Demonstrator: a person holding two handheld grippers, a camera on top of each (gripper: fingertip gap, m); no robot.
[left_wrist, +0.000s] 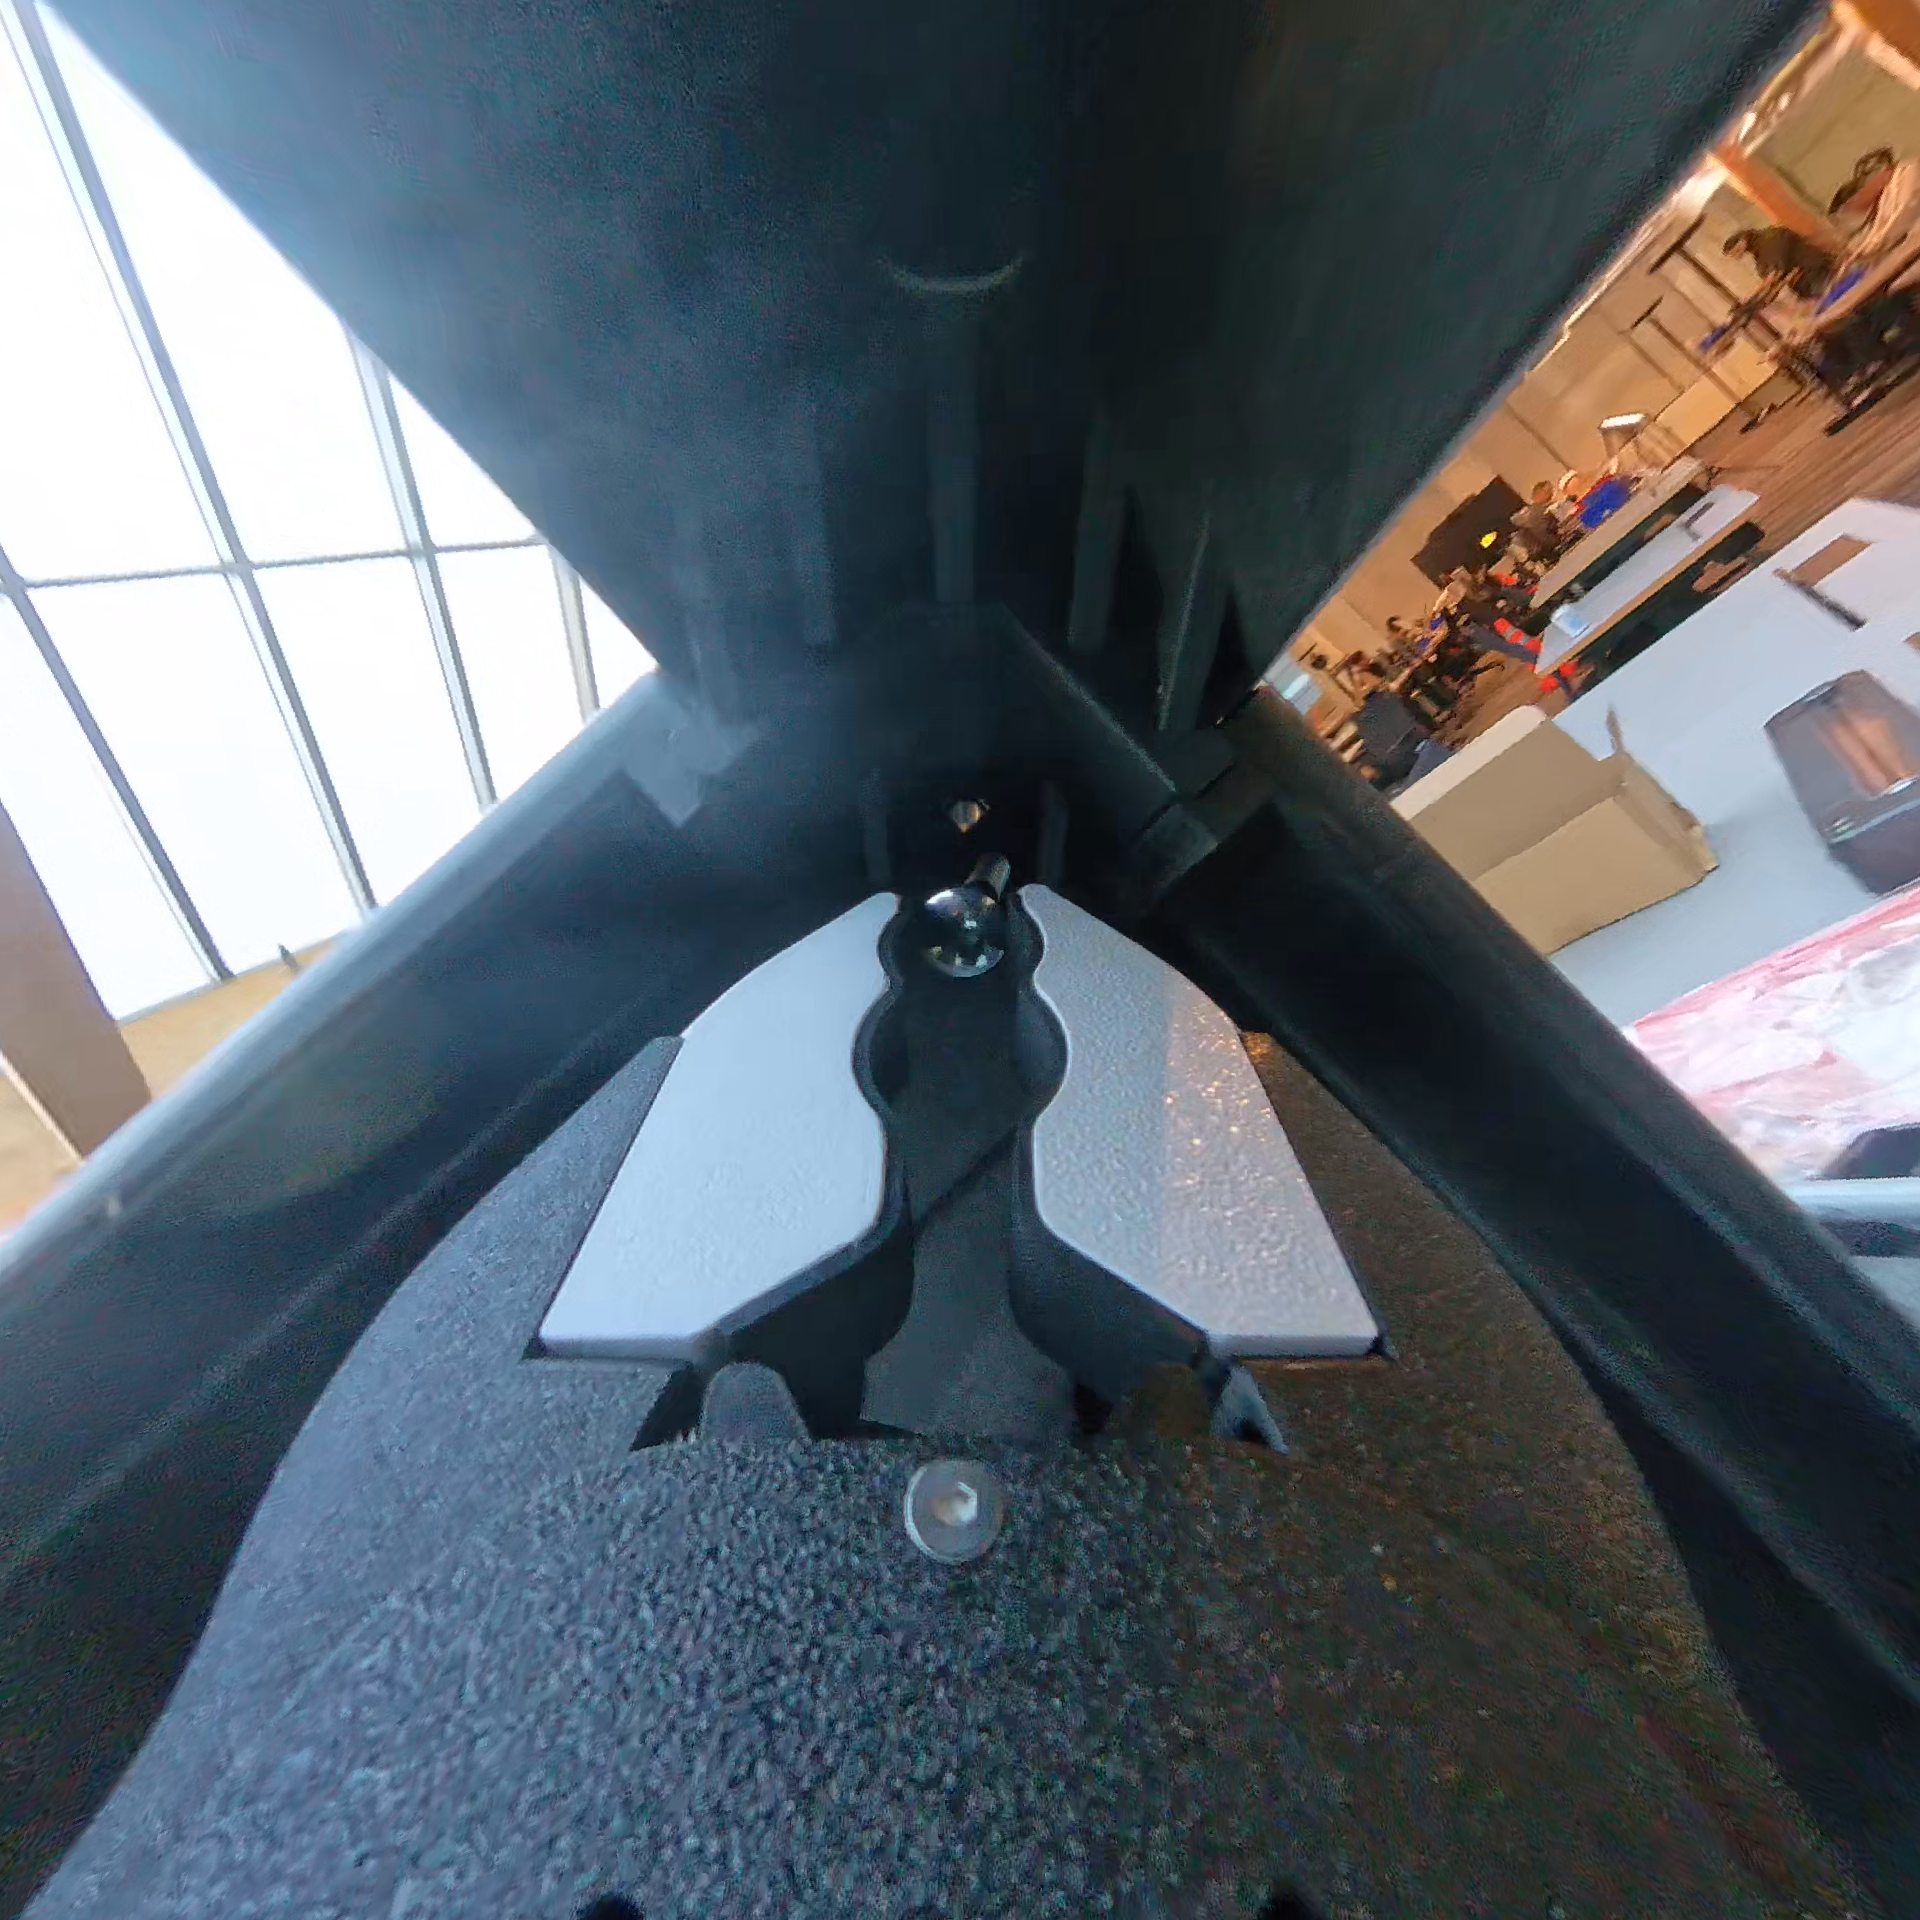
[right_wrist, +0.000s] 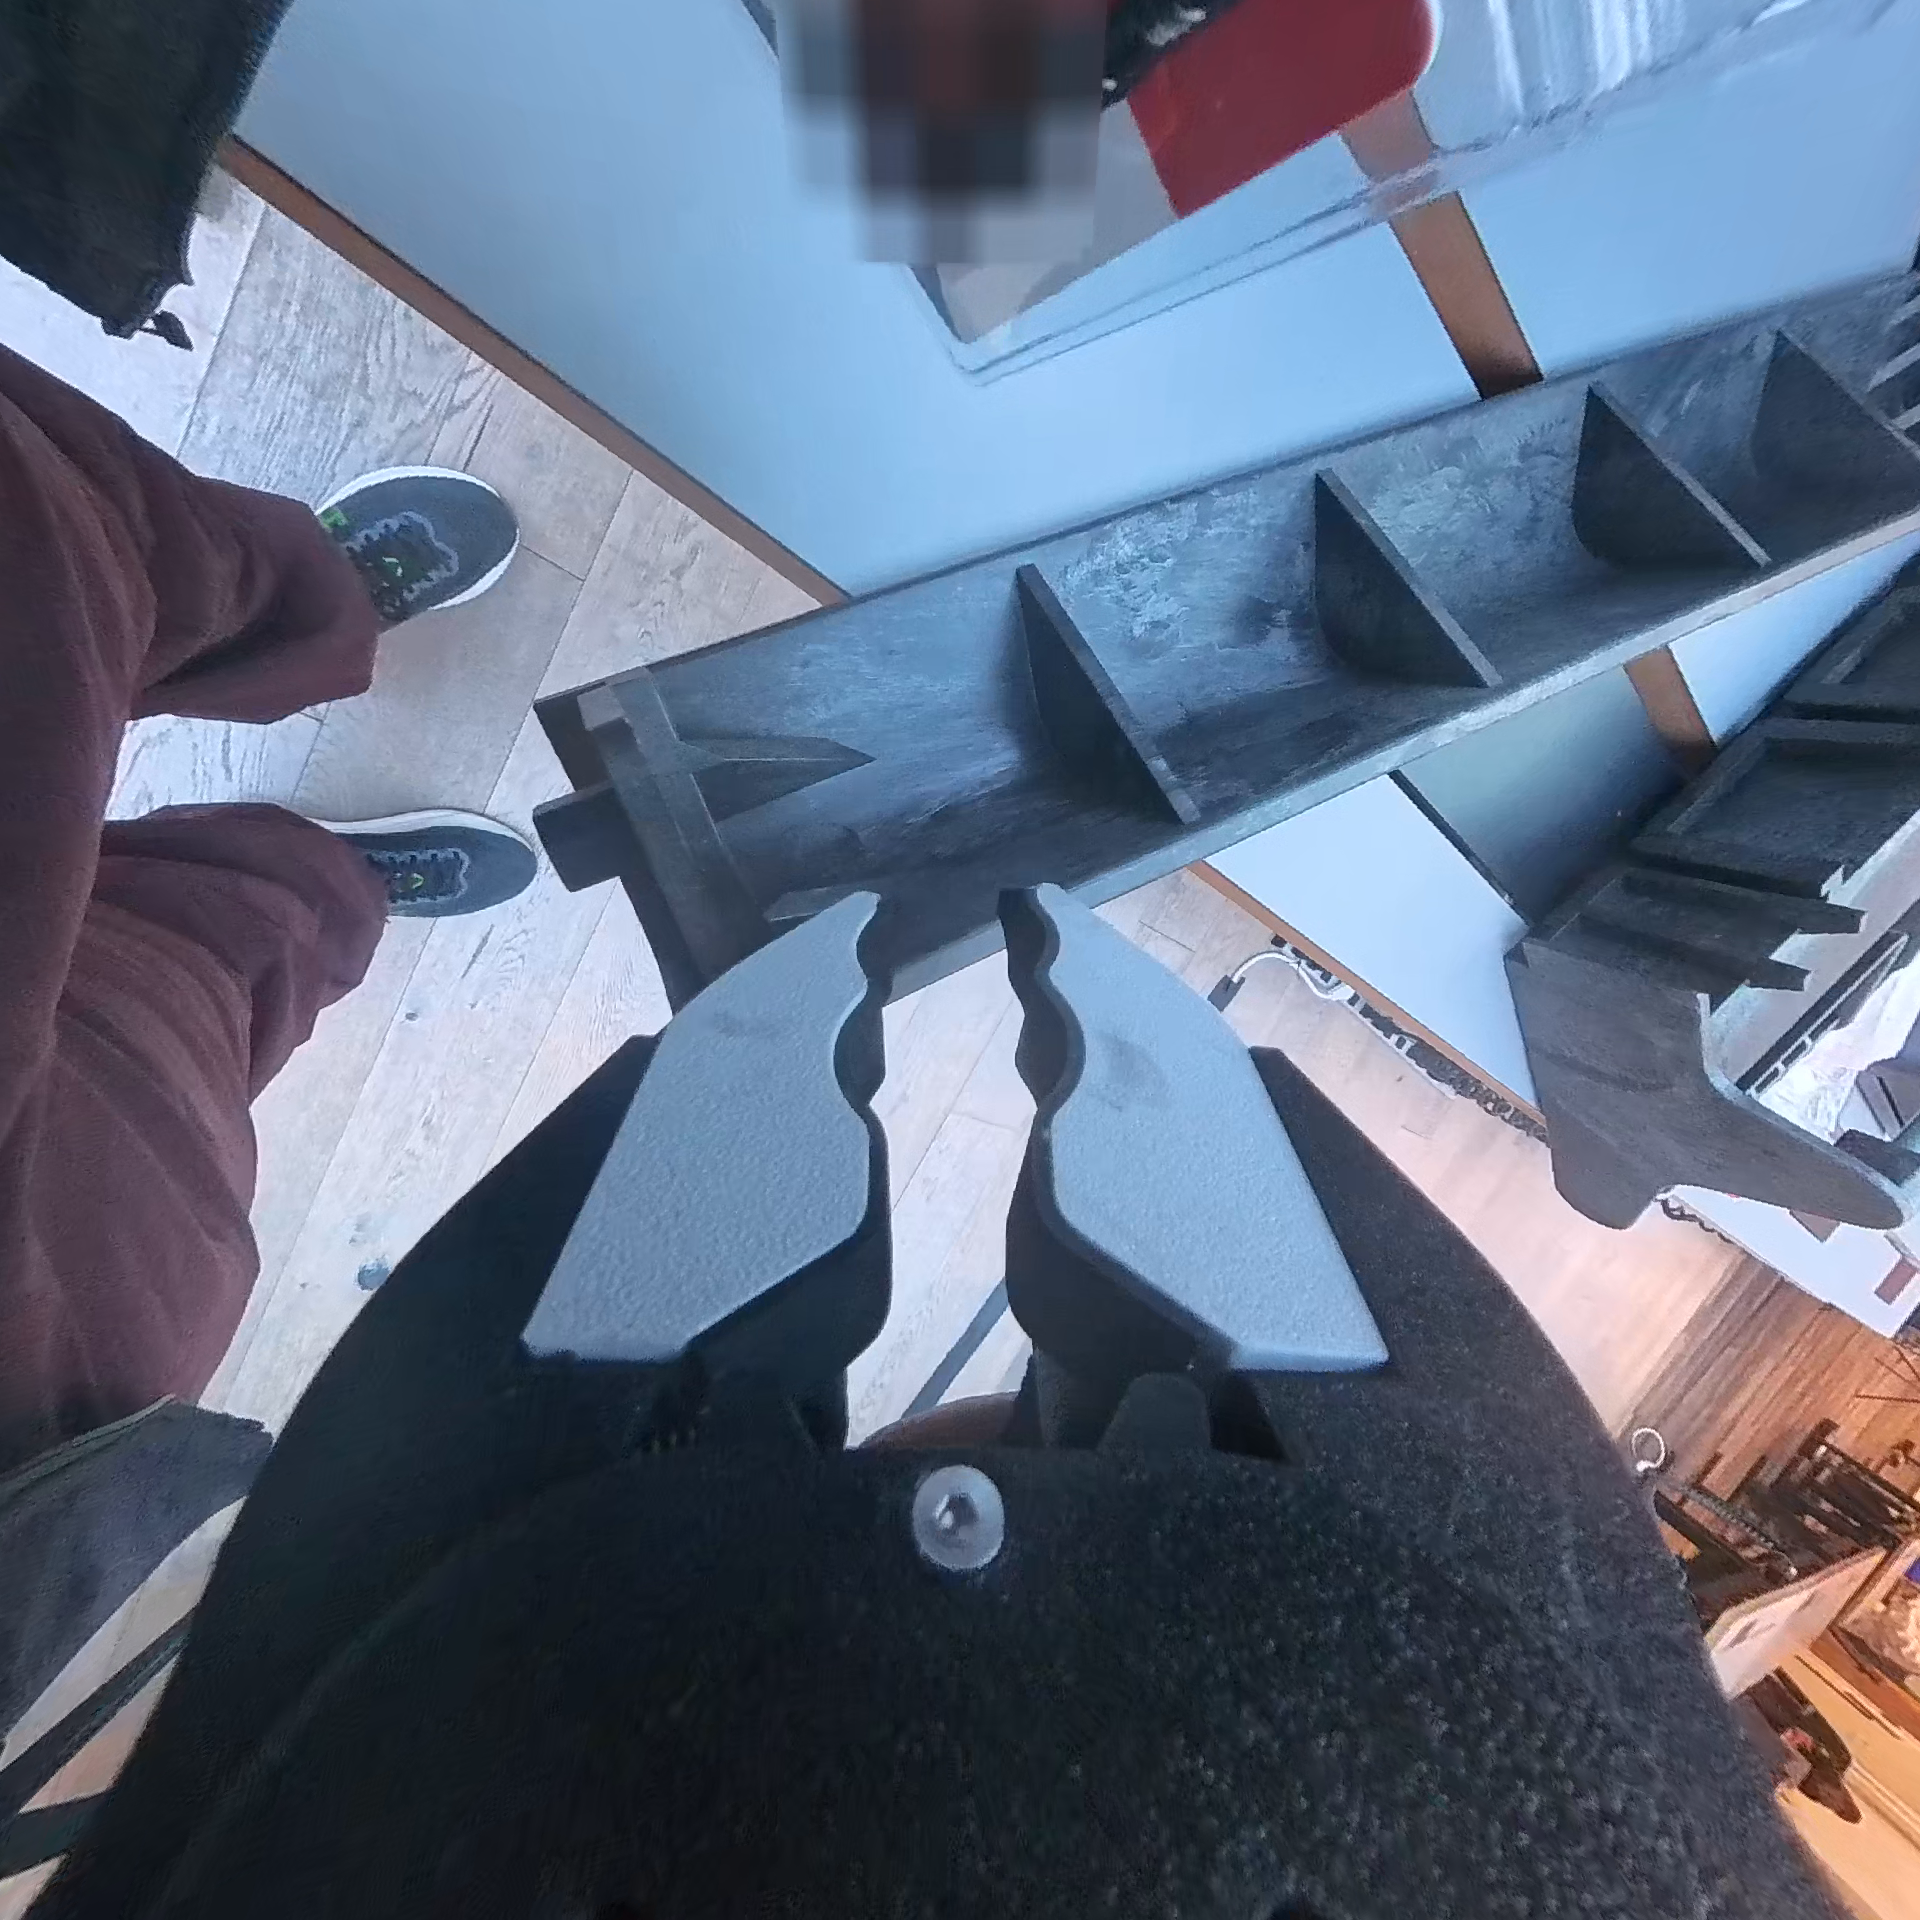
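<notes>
In the left wrist view my left gripper (left_wrist: 961, 920) is shut on a black screw (left_wrist: 964, 928) with a shiny round head, held between the fingertips. The screw's shank points into a dark recess (left_wrist: 966, 816) where black moulded arms (left_wrist: 416, 997) meet under a large black part (left_wrist: 883, 312). In the right wrist view my right gripper (right_wrist: 940, 920) is open and empty. Its fingertips sit just below the edge of a long black ribbed arm (right_wrist: 1195, 644), near that arm's end. I cannot tell if they touch it.
A second black ribbed arm (right_wrist: 1714, 935) lies at the right. A person's legs in maroon trousers (right_wrist: 156, 935) and grey shoes (right_wrist: 436, 540) stand on the wooden floor (right_wrist: 416, 1039) at the left. Cardboard boxes (left_wrist: 1538, 821) and tall windows (left_wrist: 208, 520) show in the left wrist view. The gap from one gripper's tips to the other's is roughly 60 cm.
</notes>
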